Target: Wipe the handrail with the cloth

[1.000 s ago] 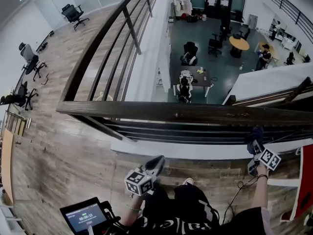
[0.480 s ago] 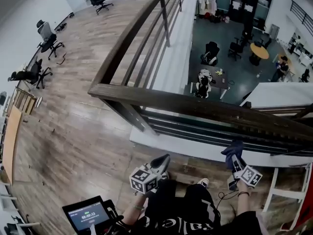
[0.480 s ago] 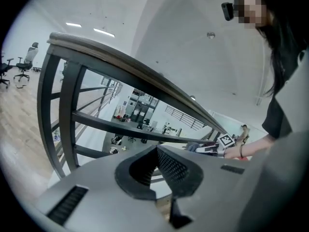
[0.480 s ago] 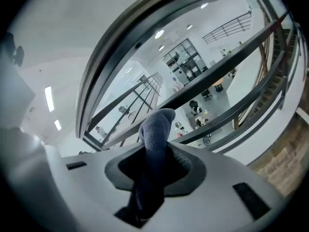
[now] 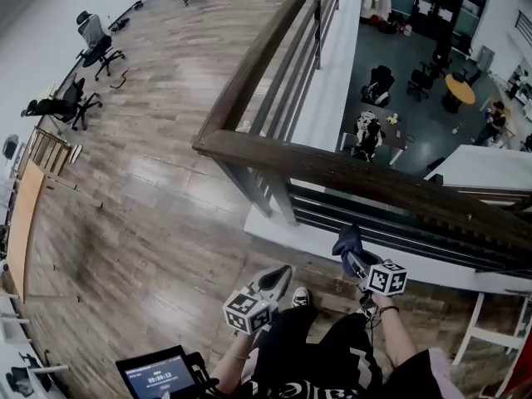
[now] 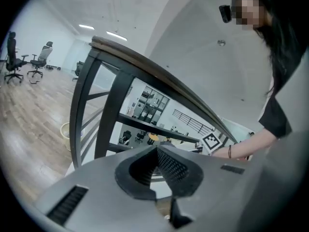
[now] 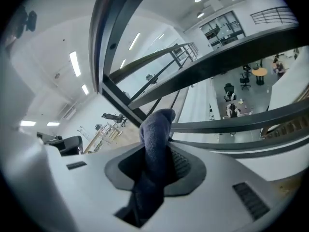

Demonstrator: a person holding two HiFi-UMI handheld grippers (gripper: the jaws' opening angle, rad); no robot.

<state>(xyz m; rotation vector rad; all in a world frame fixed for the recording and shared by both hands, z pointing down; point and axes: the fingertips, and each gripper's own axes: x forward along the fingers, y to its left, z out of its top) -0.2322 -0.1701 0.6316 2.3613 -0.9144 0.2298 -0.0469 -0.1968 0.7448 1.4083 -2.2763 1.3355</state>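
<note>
Jaws of the right gripper [image 7: 157, 161] are clamped on the cloth [image 7: 155, 129], a dark blue wad bunched between the pads with a rounded end poking out front. The head view shows the cloth [image 5: 347, 241] held low, beneath the wooden handrail [image 5: 357, 177] and apart from it, level with the lower bars. The left gripper [image 6: 155, 166] hangs closed on nothing, low by the person's legs.

Cloth looks soft, light and limp, so it should fold easily over the rail top. Its hold looks good: a mid-bunch pinch, free end forward. Rough wood could drag it loose, so keep the pinch firm.
</note>
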